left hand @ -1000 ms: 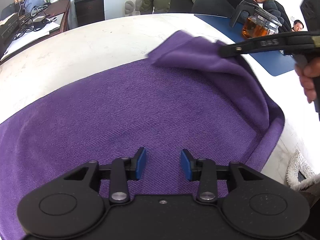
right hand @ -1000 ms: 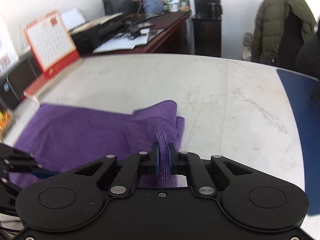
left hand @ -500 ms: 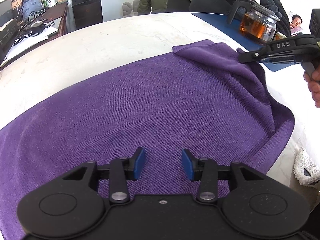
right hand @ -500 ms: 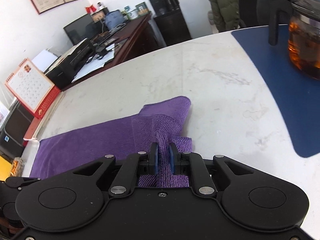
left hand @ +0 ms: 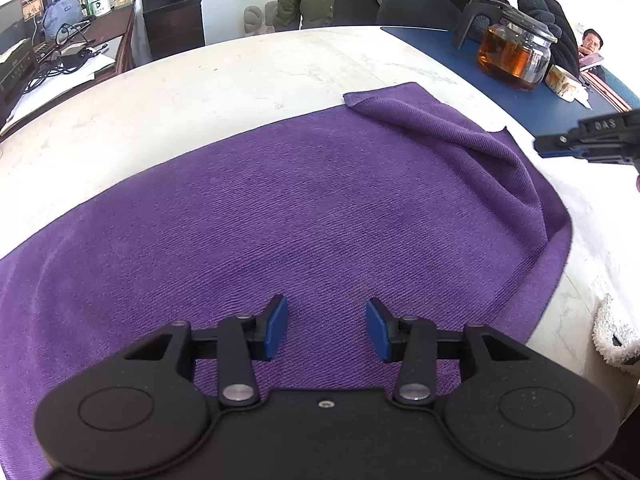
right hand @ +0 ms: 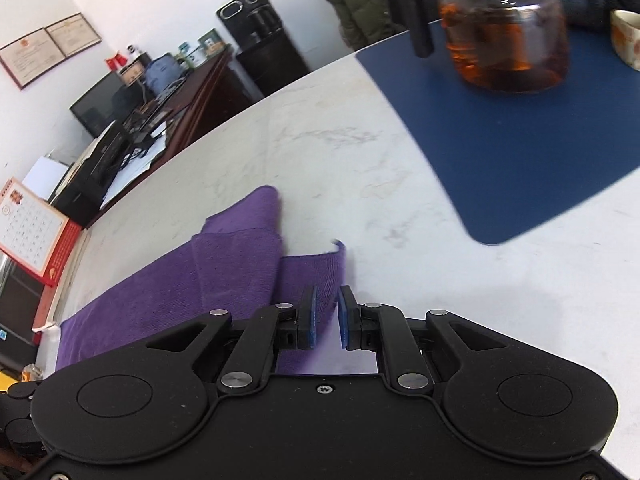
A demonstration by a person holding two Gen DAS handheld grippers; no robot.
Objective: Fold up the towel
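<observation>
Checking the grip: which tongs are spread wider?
The left tongs: a wide gap above the flat purple towel, holding nothing. The right tongs show only a narrow slit.

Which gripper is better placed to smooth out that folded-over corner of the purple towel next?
Right. The right gripper sits at the folded corner; the left gripper hovers open over the towel's middle.

Ahead of my right gripper (right hand: 326, 316) the white table (left hand: 240, 80) lies bare — free passage. Farther right, the glass teapot (right hand: 506, 28) on the blue mat (right hand: 520, 152) blocks the way — a cup (left hand: 562, 80) just beside it.
</observation>
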